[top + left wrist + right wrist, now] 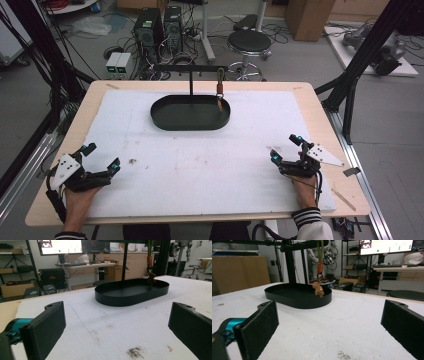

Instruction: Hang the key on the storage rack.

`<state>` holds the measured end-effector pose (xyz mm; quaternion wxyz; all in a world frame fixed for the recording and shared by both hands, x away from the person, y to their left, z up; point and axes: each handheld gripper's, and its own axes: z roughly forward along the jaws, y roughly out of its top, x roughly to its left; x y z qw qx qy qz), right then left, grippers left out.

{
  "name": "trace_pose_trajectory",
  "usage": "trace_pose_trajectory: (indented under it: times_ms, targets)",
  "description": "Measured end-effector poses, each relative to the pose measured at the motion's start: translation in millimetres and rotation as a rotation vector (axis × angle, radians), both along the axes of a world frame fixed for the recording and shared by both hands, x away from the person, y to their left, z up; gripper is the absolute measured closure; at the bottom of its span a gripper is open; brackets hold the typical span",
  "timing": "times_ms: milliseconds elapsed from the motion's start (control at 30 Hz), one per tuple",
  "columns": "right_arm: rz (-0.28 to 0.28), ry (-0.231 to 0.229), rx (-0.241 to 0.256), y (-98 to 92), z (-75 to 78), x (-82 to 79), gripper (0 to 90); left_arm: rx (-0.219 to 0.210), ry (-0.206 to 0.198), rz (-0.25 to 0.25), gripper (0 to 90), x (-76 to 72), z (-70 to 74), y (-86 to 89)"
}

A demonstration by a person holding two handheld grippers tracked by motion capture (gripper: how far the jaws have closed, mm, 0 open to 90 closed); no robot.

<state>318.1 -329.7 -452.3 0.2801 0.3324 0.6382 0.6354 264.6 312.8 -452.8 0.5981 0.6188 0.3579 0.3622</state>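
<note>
You are holding the left gripper (100, 158) at about eight o'clock on the white mat (200, 165), near its left edge, with the jaws standing wide apart and nothing lying between them; in the left gripper view both black pads (53, 322) are framing bare mat with a small dark smudge (135, 352) just ahead. You are holding the right gripper (286, 148) at about four o'clock on the mat, well apart from the left one, and its jaws are also gaping wide and gripping nothing. Both grippers are pointing toward the black oval tray (165, 120), which is sitting at twelve o'clock on the mat, well away from either hand. A black stand (191, 75) is rising from behind the tray, with a crossbar running over it. From the right end of that bar a small brown figure (219, 104) on a green and orange strap (320, 260) is hanging at about two o'clock over the tray, just inside its rim; in the right gripper view the figure is dangling in front of the tray's wall, and whether it is touching the tray you cannot tell
</note>
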Motion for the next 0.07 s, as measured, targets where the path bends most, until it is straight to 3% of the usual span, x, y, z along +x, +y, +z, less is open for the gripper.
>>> trace_pose_trajectory:
  times_ms: [67]
  targets:
    - [-0.005,-0.009,-0.017,1.9,0.2,-0.3,0.4,-0.007,-0.007,0.003,1.7,-0.8,-0.3,0.4]
